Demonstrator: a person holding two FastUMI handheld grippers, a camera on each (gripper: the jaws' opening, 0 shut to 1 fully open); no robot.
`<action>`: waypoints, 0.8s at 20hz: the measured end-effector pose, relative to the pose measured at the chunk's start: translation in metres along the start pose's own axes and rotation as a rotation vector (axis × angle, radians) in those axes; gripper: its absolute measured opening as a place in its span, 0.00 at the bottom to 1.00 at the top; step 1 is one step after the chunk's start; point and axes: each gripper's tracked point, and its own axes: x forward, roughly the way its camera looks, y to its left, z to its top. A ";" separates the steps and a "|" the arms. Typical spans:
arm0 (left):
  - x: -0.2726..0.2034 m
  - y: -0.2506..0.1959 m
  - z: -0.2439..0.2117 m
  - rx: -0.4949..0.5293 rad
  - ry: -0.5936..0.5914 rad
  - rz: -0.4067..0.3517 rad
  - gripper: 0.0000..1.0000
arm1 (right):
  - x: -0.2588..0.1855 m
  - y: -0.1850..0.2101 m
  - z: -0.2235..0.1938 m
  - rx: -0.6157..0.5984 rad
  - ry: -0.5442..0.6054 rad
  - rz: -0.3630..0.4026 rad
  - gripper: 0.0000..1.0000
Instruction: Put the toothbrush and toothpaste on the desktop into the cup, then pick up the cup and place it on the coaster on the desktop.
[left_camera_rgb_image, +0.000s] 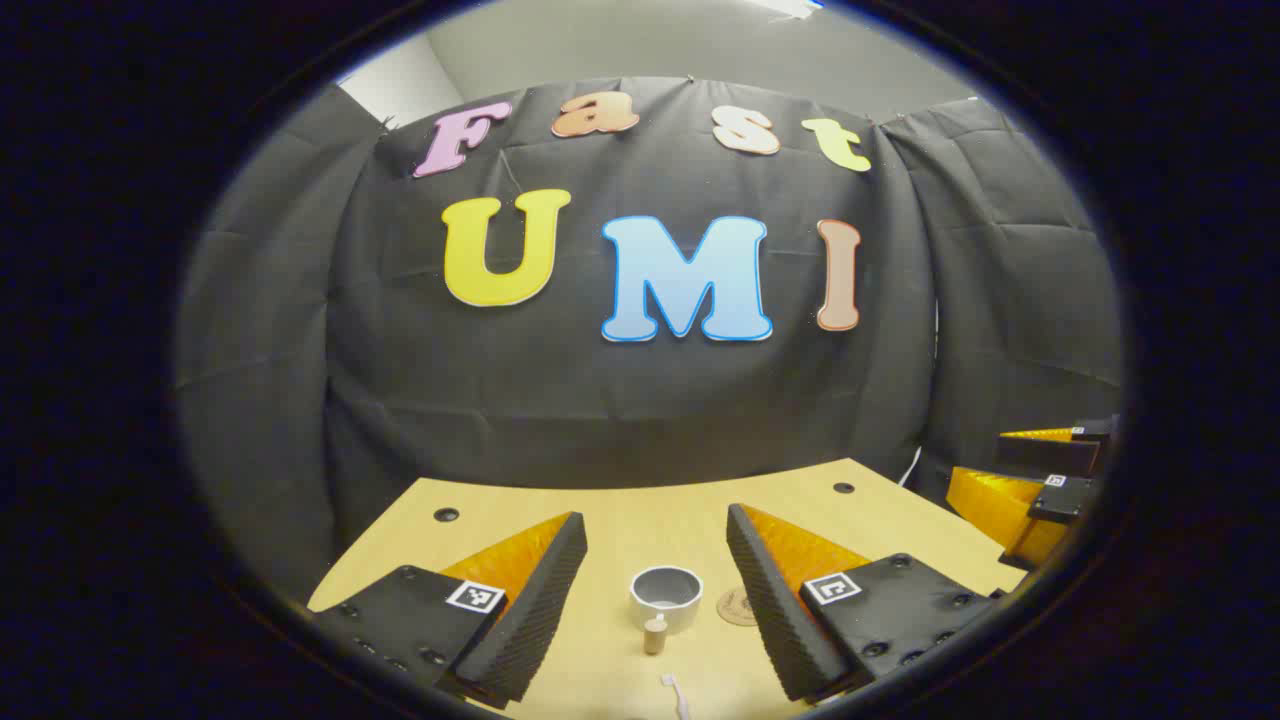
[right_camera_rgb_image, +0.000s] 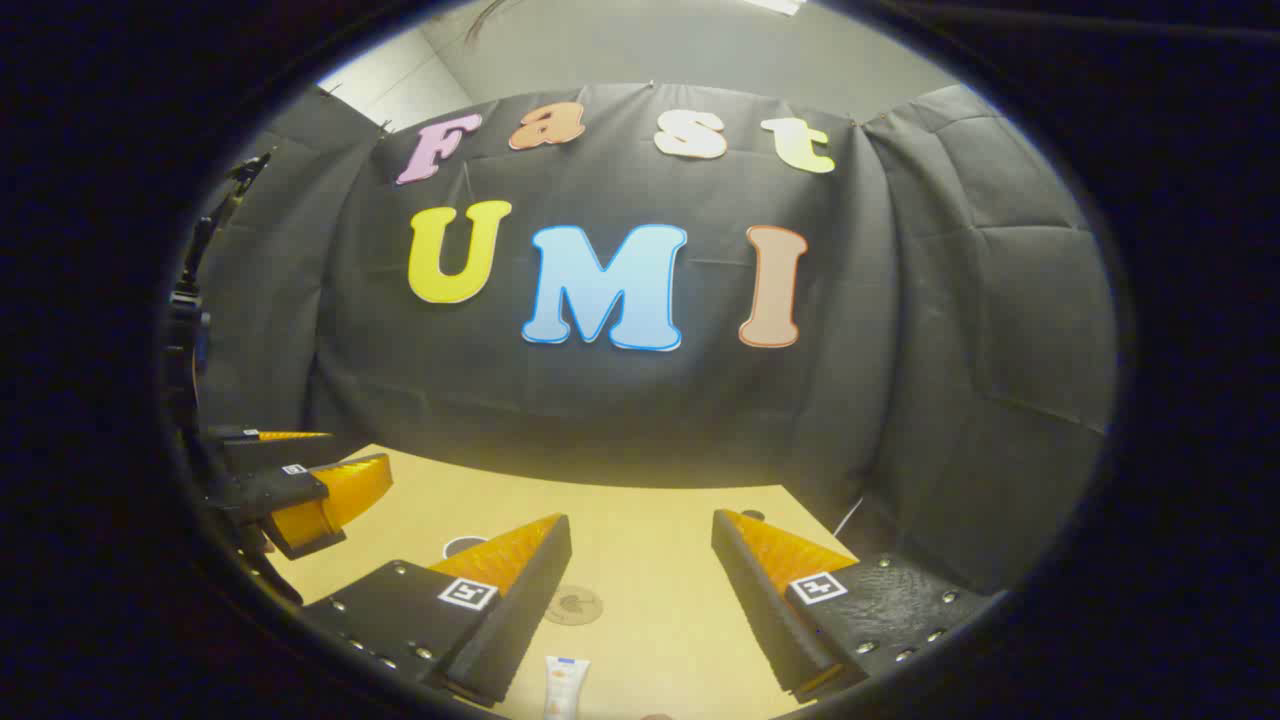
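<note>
A white cup (left_camera_rgb_image: 665, 597) stands upright on the wooden desktop (left_camera_rgb_image: 620, 520), between and beyond the fingers of my left gripper (left_camera_rgb_image: 655, 515), which is open and holds nothing. A round brown coaster (left_camera_rgb_image: 738, 606) lies just right of the cup. The white toothbrush (left_camera_rgb_image: 675, 692) lies near the bottom edge. My right gripper (right_camera_rgb_image: 640, 518) is also open and holds nothing. Between its fingers lie the coaster (right_camera_rgb_image: 573, 604) and, nearer, the white toothpaste tube (right_camera_rgb_image: 563, 685). The cup (right_camera_rgb_image: 462, 546) peeks out behind its left finger.
A small beige upright cylinder (left_camera_rgb_image: 655, 633) stands just in front of the cup; I cannot tell what it is. The right gripper (left_camera_rgb_image: 985, 458) hovers off the desktop's right side. The left gripper (right_camera_rgb_image: 355, 452) hovers at the desktop's left. The desktop ends close to the black cloth wall.
</note>
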 end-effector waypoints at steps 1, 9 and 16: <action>0.000 0.001 -0.004 -0.004 0.012 0.005 1.00 | 0.001 0.003 -0.005 0.001 0.015 0.016 0.89; -0.007 -0.022 -0.021 0.003 0.056 0.003 1.00 | 0.004 0.013 -0.028 0.009 0.106 0.100 0.90; -0.006 -0.028 -0.062 -0.035 0.167 0.012 1.00 | 0.004 0.026 -0.082 0.037 0.320 0.167 0.91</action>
